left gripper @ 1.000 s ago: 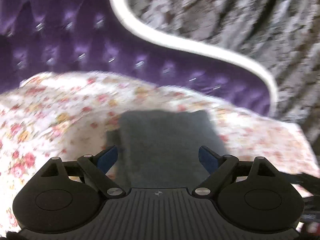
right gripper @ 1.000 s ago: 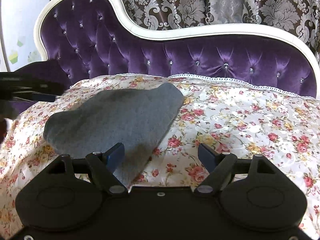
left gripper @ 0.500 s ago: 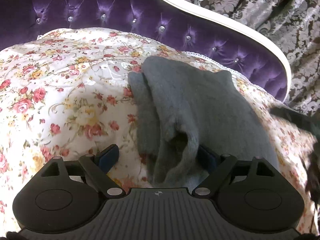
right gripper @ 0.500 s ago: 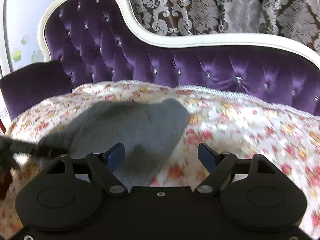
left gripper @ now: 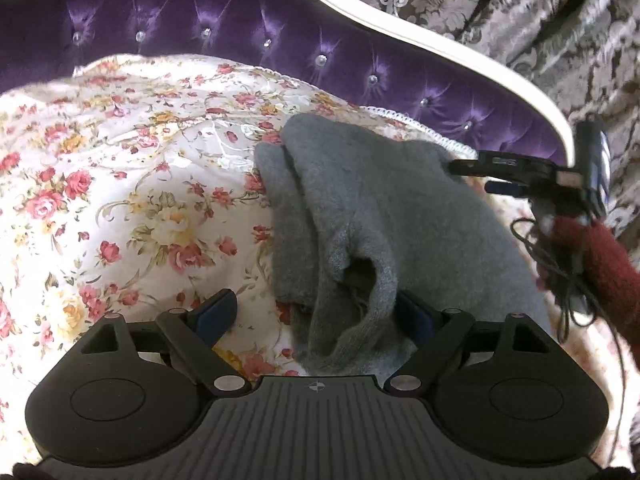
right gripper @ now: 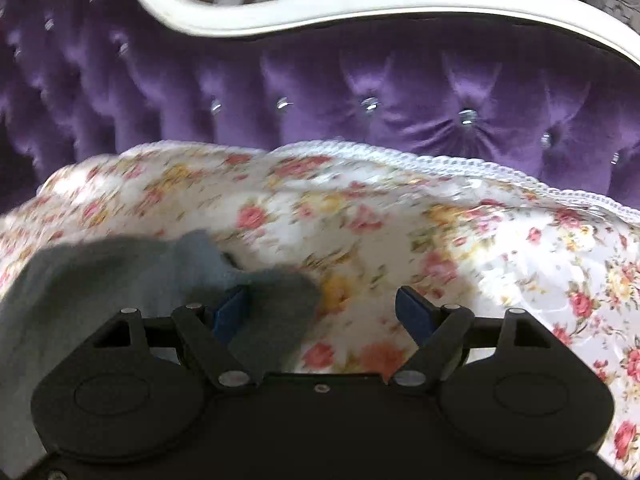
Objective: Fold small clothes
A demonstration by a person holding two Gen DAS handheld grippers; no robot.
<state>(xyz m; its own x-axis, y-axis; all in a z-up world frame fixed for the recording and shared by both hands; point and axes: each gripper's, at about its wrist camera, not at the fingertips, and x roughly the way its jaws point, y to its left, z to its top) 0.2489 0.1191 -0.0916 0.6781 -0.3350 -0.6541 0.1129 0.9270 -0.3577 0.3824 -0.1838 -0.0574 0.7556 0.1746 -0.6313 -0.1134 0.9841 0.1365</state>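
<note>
You see a floral cover (left gripper: 132, 184) spread on a purple tufted sofa (left gripper: 208, 20) with a white frame (right gripper: 320, 4), and patterned curtains (left gripper: 520, 12) behind.

Place: a home, I'd say a living room or bedroom, going by the furniture in front of my fingers.
Seat: I'm working over a chaise-style sofa (right gripper: 400, 92) with a tufted purple velvet back, each dimple set with a shiny button.
Frame: a curved white trim (left gripper: 440, 48) runs along the top of that back, ornate rather than office-plain.
Cover: a floral bedspread (left gripper: 120, 200), roses on white with a lace-like edging, is spread over the seat.
Backdrop: a heavy damask curtain (left gripper: 520, 20) in brown and silver hangs right behind the sofa.
Laundry: a soft grey garment (left gripper: 380, 200) lies on the spread, ordinary household clothing.
</note>
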